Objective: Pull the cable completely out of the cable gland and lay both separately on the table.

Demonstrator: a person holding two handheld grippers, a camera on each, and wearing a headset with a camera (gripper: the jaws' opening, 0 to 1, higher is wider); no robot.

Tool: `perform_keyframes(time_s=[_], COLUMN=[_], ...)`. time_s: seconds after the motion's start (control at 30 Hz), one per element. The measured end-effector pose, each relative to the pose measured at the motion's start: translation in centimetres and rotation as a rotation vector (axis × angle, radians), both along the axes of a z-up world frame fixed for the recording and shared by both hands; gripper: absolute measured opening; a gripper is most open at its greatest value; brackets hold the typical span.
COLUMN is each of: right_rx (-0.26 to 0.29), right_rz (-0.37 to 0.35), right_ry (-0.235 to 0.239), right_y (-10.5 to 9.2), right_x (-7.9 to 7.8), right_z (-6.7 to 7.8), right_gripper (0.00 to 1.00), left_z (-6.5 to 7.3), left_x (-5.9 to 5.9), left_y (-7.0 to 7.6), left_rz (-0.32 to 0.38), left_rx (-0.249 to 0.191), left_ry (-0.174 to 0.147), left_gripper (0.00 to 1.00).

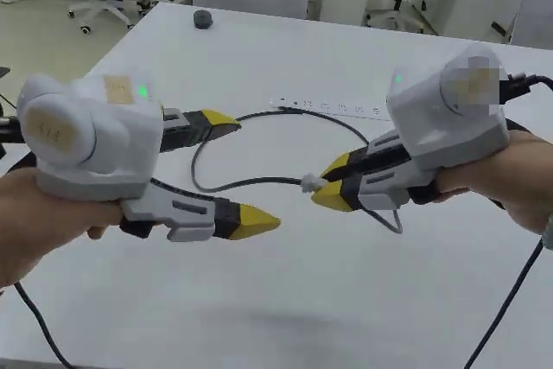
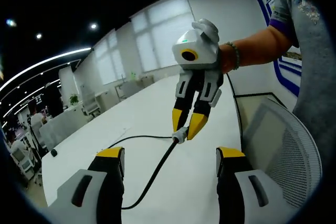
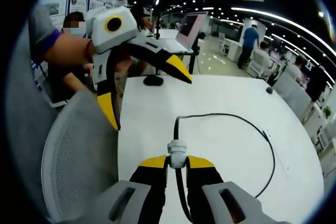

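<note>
Cable (image 1: 251,182) is being shown black; cable gland (image 1: 309,183), white. Left gripper (image 1: 257,174) and right gripper (image 1: 320,184) are being shown white-grey, with black, yellow-tipped jaws. Table (image 1: 346,300) is being shown white.

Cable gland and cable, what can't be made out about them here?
- Head view: most of the cable gland, covered by the right tongs.
- Left gripper view: gland details, too small and blurred.
- Right gripper view: cable past the gland, hidden between the tongs.

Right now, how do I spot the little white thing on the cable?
Find the big white table, then the black cable looping across it. The cable gland is the small plug pinched in the right hand-held gripper, the only white bit on that cable.
</note>
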State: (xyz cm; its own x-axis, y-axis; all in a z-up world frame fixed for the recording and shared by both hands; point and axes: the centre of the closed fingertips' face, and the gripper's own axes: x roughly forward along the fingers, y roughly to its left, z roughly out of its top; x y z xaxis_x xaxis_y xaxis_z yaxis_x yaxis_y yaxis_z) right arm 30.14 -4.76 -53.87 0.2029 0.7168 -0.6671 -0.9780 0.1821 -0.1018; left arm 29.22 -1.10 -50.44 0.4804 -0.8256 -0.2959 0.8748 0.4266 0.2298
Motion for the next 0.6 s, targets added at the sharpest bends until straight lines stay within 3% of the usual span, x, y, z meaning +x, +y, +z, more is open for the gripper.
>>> perform_keyframes(time_s=[0.17, 0.37, 0.43, 0.6], right_rx=[0.048, 0.060, 0.069, 0.105], right_rz=[-0.007, 0.019, 0.041, 0.091], right_ry=[0.025, 0.057, 0.067, 0.107], right_y=[-0.4, -0.6, -0.5, -0.2], right_x=[-0.7, -1.8, -2.3, -3.6], right_z=[1.2, 1.2, 1.2, 1.6], right_gripper=[0.08, 0.08, 0.08, 0.08], left_z=[-0.1, 0.1, 0.1, 0.4], left_x=[-0.3, -1.5, -1.8, -2.4], left_y=[-1.6, -3.3, -3.6, -3.8], left_rz=[-0.094, -0.222, -0.257, -0.326], left_rx=[-0.022, -0.036, -0.050, -0.084], left_ry=[0.018, 0.003, 0.025, 0.039], left_gripper=[0.67, 0.61, 0.58, 0.49])
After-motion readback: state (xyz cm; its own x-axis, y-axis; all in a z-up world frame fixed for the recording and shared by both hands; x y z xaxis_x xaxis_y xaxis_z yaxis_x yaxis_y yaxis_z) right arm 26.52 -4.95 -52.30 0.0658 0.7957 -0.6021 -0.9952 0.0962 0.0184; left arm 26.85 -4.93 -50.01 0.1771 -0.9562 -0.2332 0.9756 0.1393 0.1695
